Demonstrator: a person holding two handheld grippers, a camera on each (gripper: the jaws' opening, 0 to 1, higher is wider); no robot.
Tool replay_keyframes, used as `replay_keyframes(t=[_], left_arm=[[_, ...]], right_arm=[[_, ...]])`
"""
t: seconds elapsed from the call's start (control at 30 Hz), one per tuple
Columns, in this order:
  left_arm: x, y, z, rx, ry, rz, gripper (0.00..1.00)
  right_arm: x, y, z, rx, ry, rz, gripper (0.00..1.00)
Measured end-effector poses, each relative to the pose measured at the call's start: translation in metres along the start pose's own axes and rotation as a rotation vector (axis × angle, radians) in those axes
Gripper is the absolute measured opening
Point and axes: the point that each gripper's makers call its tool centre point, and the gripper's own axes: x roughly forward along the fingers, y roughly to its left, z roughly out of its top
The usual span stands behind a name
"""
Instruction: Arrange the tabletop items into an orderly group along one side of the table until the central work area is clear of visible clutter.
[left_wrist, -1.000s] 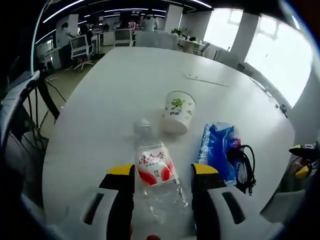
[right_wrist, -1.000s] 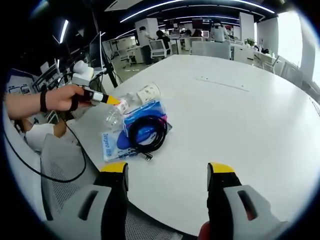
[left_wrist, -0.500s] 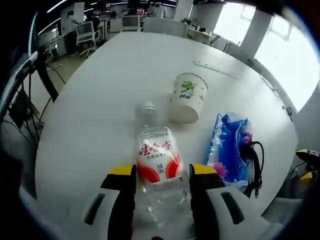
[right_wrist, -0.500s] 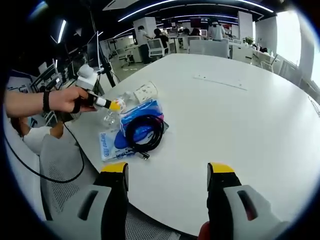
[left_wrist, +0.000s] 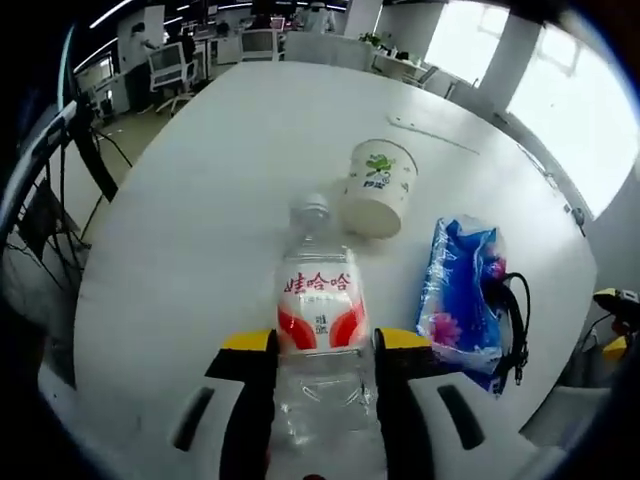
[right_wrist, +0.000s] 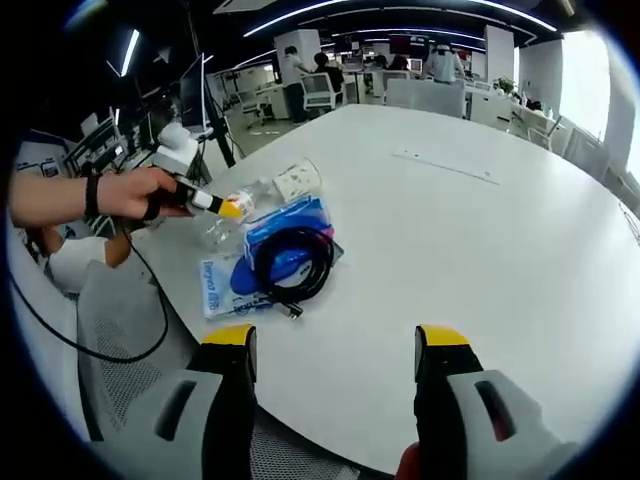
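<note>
Office workstations and swivel chairs are seen beyond a large round white desk (left_wrist: 190, 230), whose far and central surface lies bare in both views. Compared with a second ago, the left claw (left_wrist: 322, 342) has been narrowed around the clear water bottle (left_wrist: 320, 330): the gap once visible between the yellow-tipped jaws and the bottle's sides has been taken up, and the jaws are now pressed against the bottle just below its red and white label. A grip is therefore judged to be established, so the bottle can be shifted toward the group at the desk's near edge.

Just beyond the bottle's cap, a paper cup (left_wrist: 380, 187) lies on its side. Beside it, a blue plastic packet (left_wrist: 458, 300) is seen with a coiled black cable (right_wrist: 291, 263) resting on top of it.

In the right gripper view, the right claw (right_wrist: 336, 340) is held wide apart with nothing between its jaws, well clear of the cluster, above the desk's edge. A hand (right_wrist: 125, 195) is seen there holding the left claw against the bottle.
</note>
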Motion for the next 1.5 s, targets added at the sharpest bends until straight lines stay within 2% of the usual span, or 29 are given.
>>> replay_keyframes(t=[0.13, 0.5, 1.03, 1.37, 1.5], left_arm=[[-0.003, 0.002, -0.004, 0.066, 0.007, 0.007, 0.38], [-0.013, 0.008, -0.017, 0.066, 0.016, -0.002, 0.37], [-0.036, 0.015, -0.050, 0.098, 0.064, -0.005, 0.38], [-0.036, 0.016, -0.049, 0.126, 0.107, -0.011, 0.38], [-0.030, 0.017, -0.049, 0.084, 0.126, -0.017, 0.40]], right_arm=[[0.000, 0.001, 0.001, -0.006, -0.005, 0.000, 0.63], [-0.002, 0.002, -0.003, 0.005, -0.006, -0.003, 0.62], [0.000, 0.003, -0.004, 0.008, -0.016, -0.003, 0.63], [-0.002, 0.002, -0.005, 0.013, -0.018, -0.008, 0.63], [-0.003, 0.002, -0.007, 0.019, -0.017, -0.009, 0.63]])
